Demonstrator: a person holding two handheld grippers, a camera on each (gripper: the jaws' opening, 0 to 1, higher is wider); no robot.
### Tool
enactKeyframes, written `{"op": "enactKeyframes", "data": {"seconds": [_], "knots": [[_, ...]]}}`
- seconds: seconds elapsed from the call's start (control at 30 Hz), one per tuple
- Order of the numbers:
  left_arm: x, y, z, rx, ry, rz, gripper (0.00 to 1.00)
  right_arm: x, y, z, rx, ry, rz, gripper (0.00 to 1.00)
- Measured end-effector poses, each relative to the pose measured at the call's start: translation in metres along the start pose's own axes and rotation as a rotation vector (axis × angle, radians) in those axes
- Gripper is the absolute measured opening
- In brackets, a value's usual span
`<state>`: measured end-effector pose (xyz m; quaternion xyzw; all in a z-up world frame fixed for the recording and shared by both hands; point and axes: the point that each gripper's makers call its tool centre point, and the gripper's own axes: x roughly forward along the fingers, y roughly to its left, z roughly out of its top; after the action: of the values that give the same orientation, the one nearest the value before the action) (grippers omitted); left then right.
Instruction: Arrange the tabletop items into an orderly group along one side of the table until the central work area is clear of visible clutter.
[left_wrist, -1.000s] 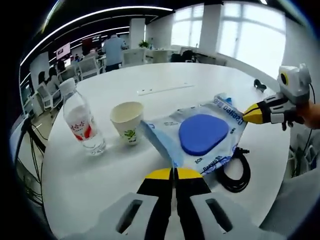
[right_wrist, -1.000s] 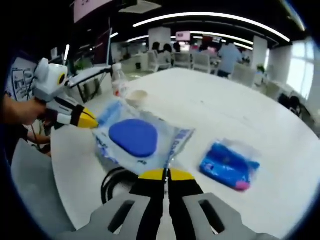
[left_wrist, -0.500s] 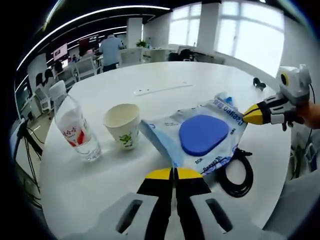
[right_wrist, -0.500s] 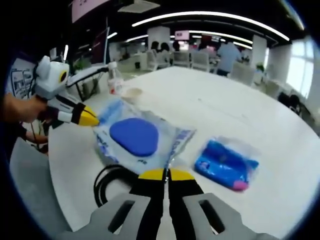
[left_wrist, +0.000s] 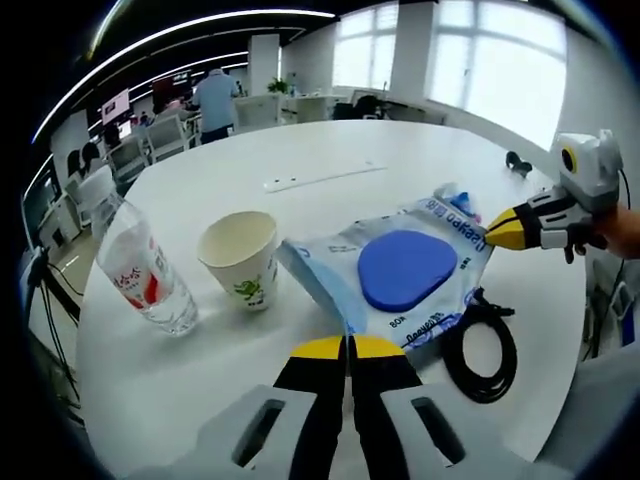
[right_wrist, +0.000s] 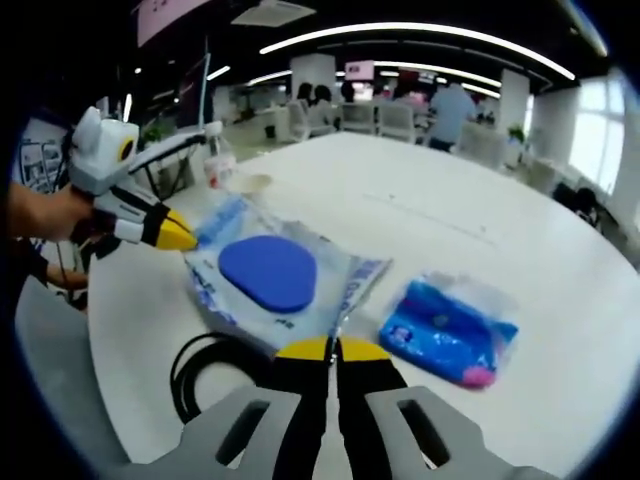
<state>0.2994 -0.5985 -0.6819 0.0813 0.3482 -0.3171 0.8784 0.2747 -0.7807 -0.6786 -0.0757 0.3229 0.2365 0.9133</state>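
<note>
A clear plastic bag holding a blue pad (left_wrist: 402, 270) lies on the white round table (left_wrist: 300, 150). My left gripper (left_wrist: 348, 346) is shut on the bag's near corner. In the left gripper view, my right gripper (left_wrist: 497, 229) comes in from the right, shut on the bag's far edge. From the right gripper view, the same bag (right_wrist: 270, 272) stretches between my right gripper (right_wrist: 328, 348) and my left gripper (right_wrist: 180, 238). A paper cup (left_wrist: 240, 258) and a water bottle (left_wrist: 140, 278) stand left of the bag. A blue packet (right_wrist: 445, 325) lies to its right.
A coiled black cable (left_wrist: 482, 345) lies by the bag near the table's edge, and the cable (right_wrist: 205, 368) sits partly under the bag. A thin white strip (left_wrist: 320, 178) lies mid-table. Office chairs and people stand far behind.
Both grippers keep hold of the bag. The bag has slid a little off the cable, which shows more. The blue packet sits closer to the bag.
</note>
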Motion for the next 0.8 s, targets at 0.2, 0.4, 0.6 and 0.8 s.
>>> {"op": "enactKeyframes", "data": {"seconds": [0.2,0.4,0.6,0.8], "knots": [[0.007,0.002,0.003,0.009,-0.004,-0.004,0.00,0.004,-0.005,-0.001,-0.002,0.001,-0.003,0.00],[0.014,0.004,0.005,0.014,-0.001,-0.005,0.00,0.008,-0.009,-0.002,-0.001,0.000,-0.006,0.00],[0.021,0.007,0.005,0.020,0.007,-0.003,0.00,0.013,-0.011,-0.004,0.002,0.004,-0.004,0.00],[0.027,0.009,0.009,0.024,0.008,-0.004,0.00,0.018,-0.017,-0.003,0.007,0.004,-0.009,0.00]]}}
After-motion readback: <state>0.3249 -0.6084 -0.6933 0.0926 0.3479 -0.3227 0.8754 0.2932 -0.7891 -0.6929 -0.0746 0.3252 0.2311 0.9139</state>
